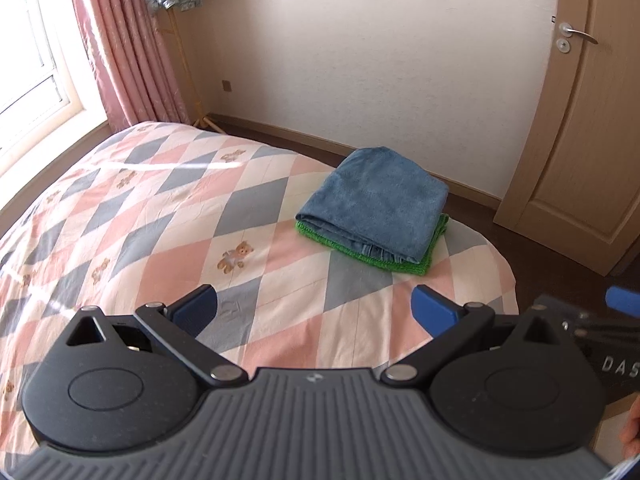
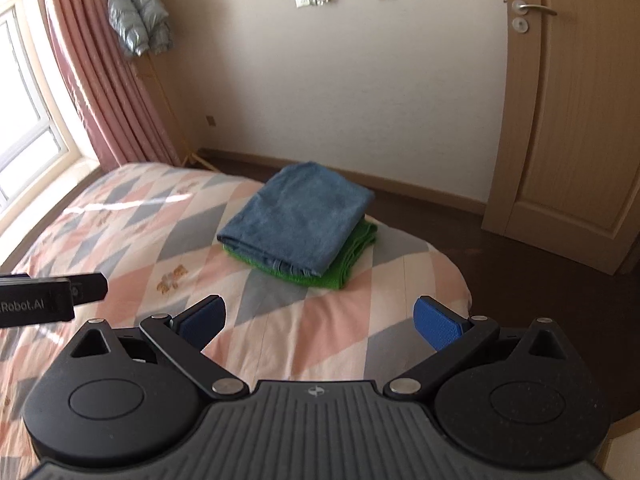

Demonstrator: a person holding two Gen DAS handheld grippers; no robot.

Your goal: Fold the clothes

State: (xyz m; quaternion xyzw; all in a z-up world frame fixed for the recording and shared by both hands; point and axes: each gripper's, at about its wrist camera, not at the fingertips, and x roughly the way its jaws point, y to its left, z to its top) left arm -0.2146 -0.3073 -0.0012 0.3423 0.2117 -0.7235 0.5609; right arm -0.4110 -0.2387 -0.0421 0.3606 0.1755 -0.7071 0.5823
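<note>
**Two folded cloths stacked, both grippers empty**

My left gripper [image 1: 314,312] hangs above the bed with its blue fingers spread wide and nothing between them; my right gripper [image 2: 320,322] is the same, jaws apart and empty, just beside it. Ahead of both, near the bed's far corner, a blue cloth [image 1: 376,204] lies folded on top of a folded green cloth [image 1: 428,250], edges roughly lined up, the green showing along the near and right sides.

I judge the folding of these two pieces done as they lie; whether more clothes wait out of view I cannot tell, so I name no next reach. If the stack needs tidying, it calls for a light pinch at the loose near edge without dragging the lower piece.

The patterned bedspread [image 1: 168,216] is otherwise bare. A pink curtain [image 1: 120,40], a hanging jacket [image 2: 138,12] and a door [image 2: 568,120] stand well apart; nothing blocks the way.
</note>
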